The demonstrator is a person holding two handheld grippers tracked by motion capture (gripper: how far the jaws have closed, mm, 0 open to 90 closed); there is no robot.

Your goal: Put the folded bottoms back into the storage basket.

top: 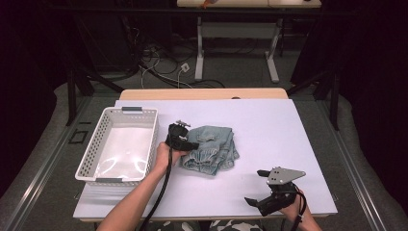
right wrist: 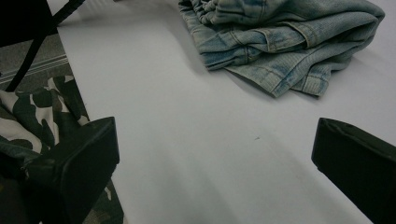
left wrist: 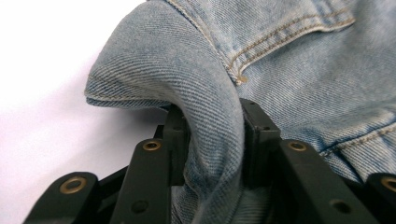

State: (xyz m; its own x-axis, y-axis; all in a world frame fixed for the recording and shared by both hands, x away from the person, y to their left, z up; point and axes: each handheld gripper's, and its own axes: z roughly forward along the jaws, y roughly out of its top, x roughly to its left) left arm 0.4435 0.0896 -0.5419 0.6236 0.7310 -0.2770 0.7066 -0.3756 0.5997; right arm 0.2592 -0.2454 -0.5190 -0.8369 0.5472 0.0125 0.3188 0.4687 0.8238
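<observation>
A folded pair of light blue jeans (top: 211,147) lies near the middle of the white table top (top: 269,120). My left gripper (top: 188,143) is at the jeans' left edge, shut on a raised fold of the denim. In the left gripper view that fold of jeans (left wrist: 187,70) is pinched between the two black jaws of the left gripper (left wrist: 212,128). My right gripper (top: 255,186) rests near the table's front right, open, with nothing between its jaws. In the right gripper view the jeans (right wrist: 280,42) lie well ahead of the open right gripper (right wrist: 215,156).
A white perforated plastic basket (top: 91,150) stands at the table's left, just left of my left hand, with nothing in it. Bare table surface stretches to the right of and behind the jeans. Camouflage-patterned trousers (right wrist: 28,116) show at the table's front edge.
</observation>
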